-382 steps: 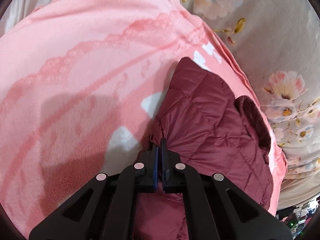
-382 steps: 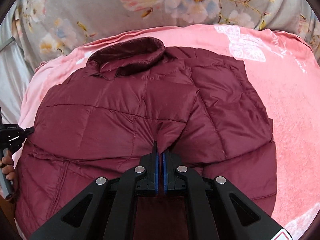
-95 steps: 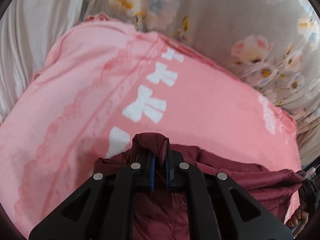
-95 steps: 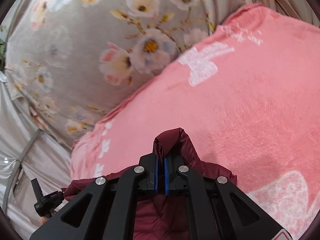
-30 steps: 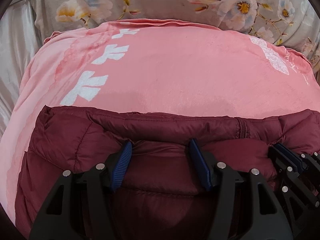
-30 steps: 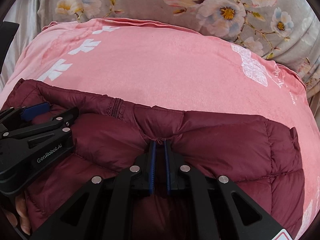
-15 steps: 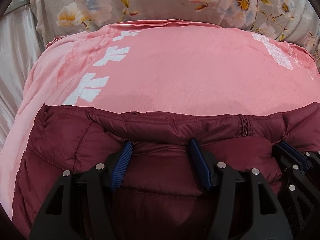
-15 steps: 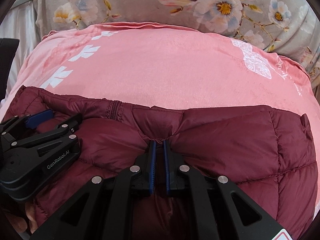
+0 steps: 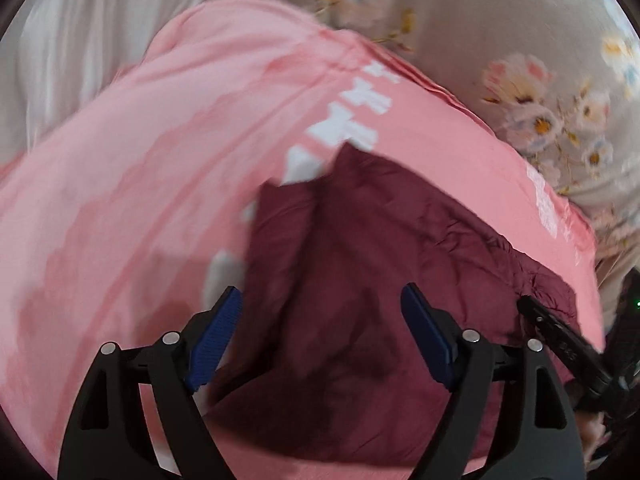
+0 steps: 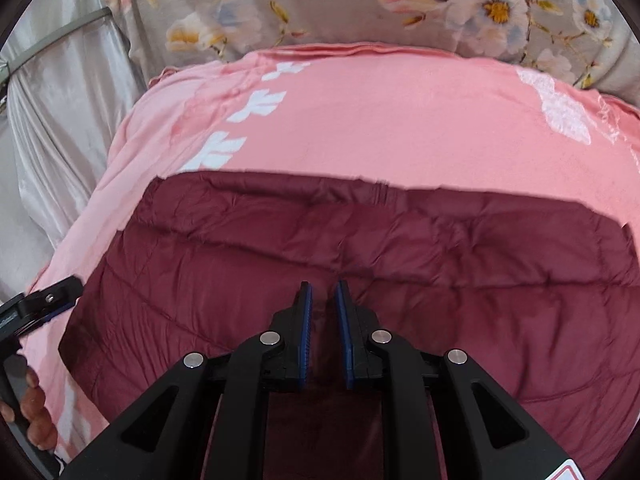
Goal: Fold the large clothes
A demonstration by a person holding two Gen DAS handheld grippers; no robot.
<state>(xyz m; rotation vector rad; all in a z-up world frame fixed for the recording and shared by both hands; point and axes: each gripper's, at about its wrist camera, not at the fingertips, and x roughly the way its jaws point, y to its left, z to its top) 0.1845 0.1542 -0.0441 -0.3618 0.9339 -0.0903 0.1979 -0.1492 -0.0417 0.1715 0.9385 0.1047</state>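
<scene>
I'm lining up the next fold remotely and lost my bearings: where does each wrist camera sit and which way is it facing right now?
Left wrist: behind the open left gripper, looking over the maroon jacket on the pink blanket; the right gripper shows at right.
Right wrist: behind the slightly open right gripper, facing the floral bedding; the left gripper and fingers show.
Shared: jacket, blanket.

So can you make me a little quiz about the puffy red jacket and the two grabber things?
1. True or false: the maroon jacket lies on a green blanket.
2. Which gripper has its jaws spread wider: A) left gripper or B) right gripper?
3. Fill in: behind the pink blanket lies grey fabric printed with ____.

Key: 1. False, the blanket is pink. 2. A; the right one's jaws are only a little apart, and neither pinches the jacket. 3. Flowers.
</scene>
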